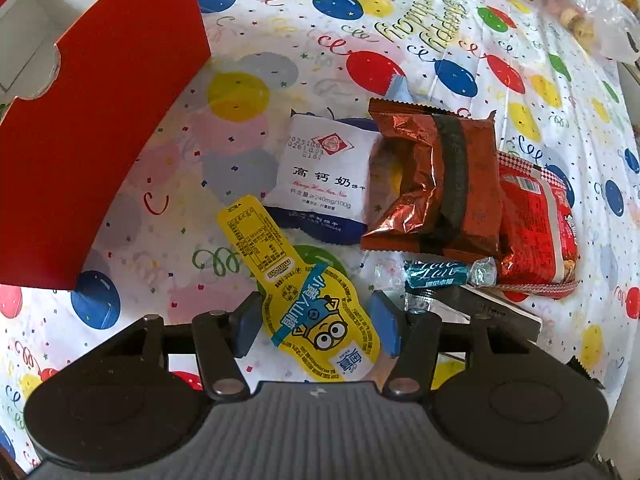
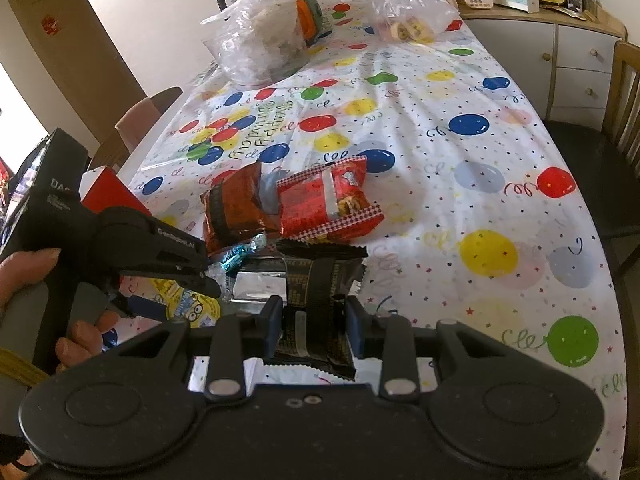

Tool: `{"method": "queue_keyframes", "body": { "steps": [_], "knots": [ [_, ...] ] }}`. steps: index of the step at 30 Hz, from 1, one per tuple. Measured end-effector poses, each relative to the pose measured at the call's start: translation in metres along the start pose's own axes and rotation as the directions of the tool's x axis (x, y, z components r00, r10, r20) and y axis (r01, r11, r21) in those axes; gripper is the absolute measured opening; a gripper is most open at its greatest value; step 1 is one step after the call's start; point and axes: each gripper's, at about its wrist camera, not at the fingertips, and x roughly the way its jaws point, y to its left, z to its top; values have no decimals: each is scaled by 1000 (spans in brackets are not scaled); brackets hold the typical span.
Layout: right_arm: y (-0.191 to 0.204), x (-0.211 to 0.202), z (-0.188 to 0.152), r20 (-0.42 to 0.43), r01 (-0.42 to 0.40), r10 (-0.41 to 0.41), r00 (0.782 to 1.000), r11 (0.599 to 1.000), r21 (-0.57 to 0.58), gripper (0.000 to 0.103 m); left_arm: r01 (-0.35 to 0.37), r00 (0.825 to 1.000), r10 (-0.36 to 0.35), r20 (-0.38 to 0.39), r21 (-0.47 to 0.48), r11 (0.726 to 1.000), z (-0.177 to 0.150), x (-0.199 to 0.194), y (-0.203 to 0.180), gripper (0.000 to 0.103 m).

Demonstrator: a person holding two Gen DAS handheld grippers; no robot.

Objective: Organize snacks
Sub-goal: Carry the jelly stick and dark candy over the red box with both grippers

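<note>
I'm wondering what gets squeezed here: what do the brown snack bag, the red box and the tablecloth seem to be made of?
Brown snack bag: probably metallised foil film, glossy, sharply crinkled, with bright glints.
Red box: likely cardboard, matte red outside, white inside, stiff straight edges.
Tablecloth: seemingly thin printed plastic sheet, with a slight sheen and fine wrinkles.

Both views are bright with daylight, and colours on the balloon-print cloth (image 1: 460,76) read vivid. In the right wrist view an overexposed window patch (image 2: 16,96) sits left of the red box (image 2: 110,196), washed to white. Glare glints on the copper foil packet (image 1: 420,168) and the clear plastic bags (image 2: 260,44) beyond it. Soft shadows lie beside the red box (image 1: 92,152). Fisheye bending curves the bench edge (image 2: 600,216), with dark corners. Focus is fairly sharp; print on the white packet (image 1: 320,176) is readable.
</note>
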Motion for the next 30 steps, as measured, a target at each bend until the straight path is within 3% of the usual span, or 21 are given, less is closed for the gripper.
{"method": "queue_keyframes", "body": {
  "steps": [3,15,21,30],
  "knots": [
    [-1,0,-1,-2,-4,4,1000,1000,1,32,14,1000,-14,7,6,1000,-2,-1,6,51],
    [15,1,-2,-5,-23,23,1000,999,-29,32,106,994,-106,-1,36,994,-15,-11,45,50],
    [30,0,-1,-5,-33,33,999,998,-55,32,144,988,-150,38,135,980,-25,-38,57,50],
    [68,-9,1,6,-40,41,999,993,-111,32,174,964,-226,138,309,935,-30,-88,82,51]
  ]
}}
